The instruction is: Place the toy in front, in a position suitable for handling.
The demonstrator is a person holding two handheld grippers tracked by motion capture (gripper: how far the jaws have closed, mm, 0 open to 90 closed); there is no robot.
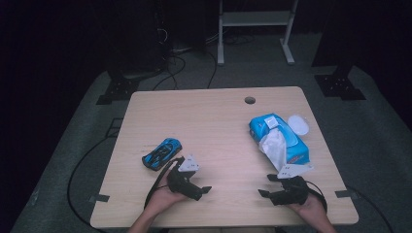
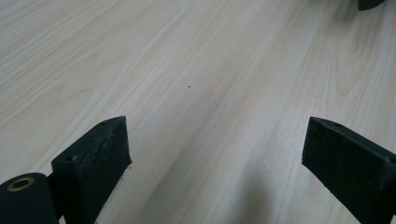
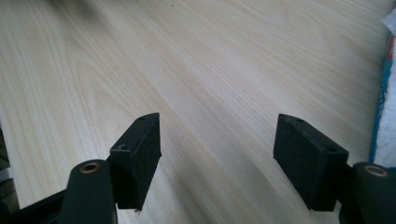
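A blue toy car [image 1: 162, 153] lies on the wooden table [image 1: 214, 121], left of centre. Just in front and to the right of it, my left gripper [image 1: 200, 182] rests low over the table in a person's hand, pointing right. Its jaws stand wide apart over bare wood in the left gripper view [image 2: 215, 140]. My right gripper [image 1: 266, 185] sits near the front right, pointing left, jaws also apart with nothing between them [image 3: 217, 135]. A blue pack of wipes [image 1: 279, 138] with a white wipe pulled out lies just behind it; its edge [image 3: 385, 93] shows at the right.
A white round lid [image 1: 298, 124] lies beside the pack near the table's right edge. A cable hole [image 1: 249, 100] sits at the back of the table. Cables trail from both grippers over the front edge. A white frame [image 1: 255, 29] stands on the floor beyond.
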